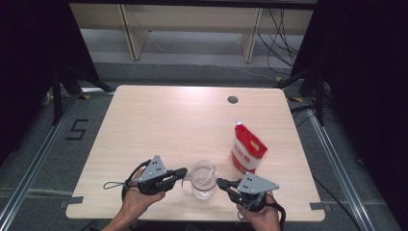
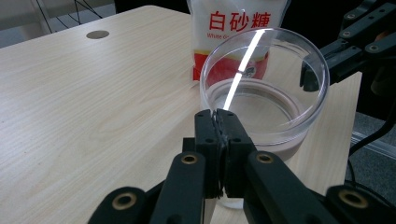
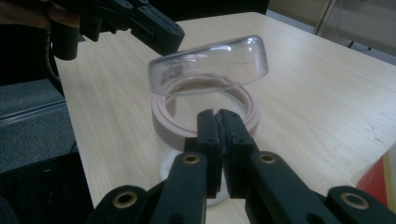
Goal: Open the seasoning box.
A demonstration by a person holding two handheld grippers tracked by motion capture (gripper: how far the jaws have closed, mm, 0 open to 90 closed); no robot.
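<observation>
A pale wooden table (image 1: pixel 159 120) stands on a grey floor with dark curtains at both sides and a light wooden frame behind it. Near the table's front edge sits a clear jar (image 1: pixel 204 180) with a pinkish ring around its mouth. In the right gripper view a clear lid (image 3: pixel 210 65) is tilted up over that ring, raised on the side near the left gripper.

The left gripper (image 1: pixel 183 172) reaches in from the left and its tip meets the jar's rim. In the left gripper view its jaws are pressed together at the near edge of the clear lid, and whether they pinch the lid there cannot be told.

The right gripper (image 1: pixel 220 183) sits just beside the jar on the opposite side. In its own view the jaws are pressed together, empty, right in front of the pinkish ring.

A red and white bag (image 1: pixel 247 152) with red Chinese lettering stands upright behind and to the right of the jar. A small round grey cap (image 1: pixel 233 99) is set into the table near its far edge.
</observation>
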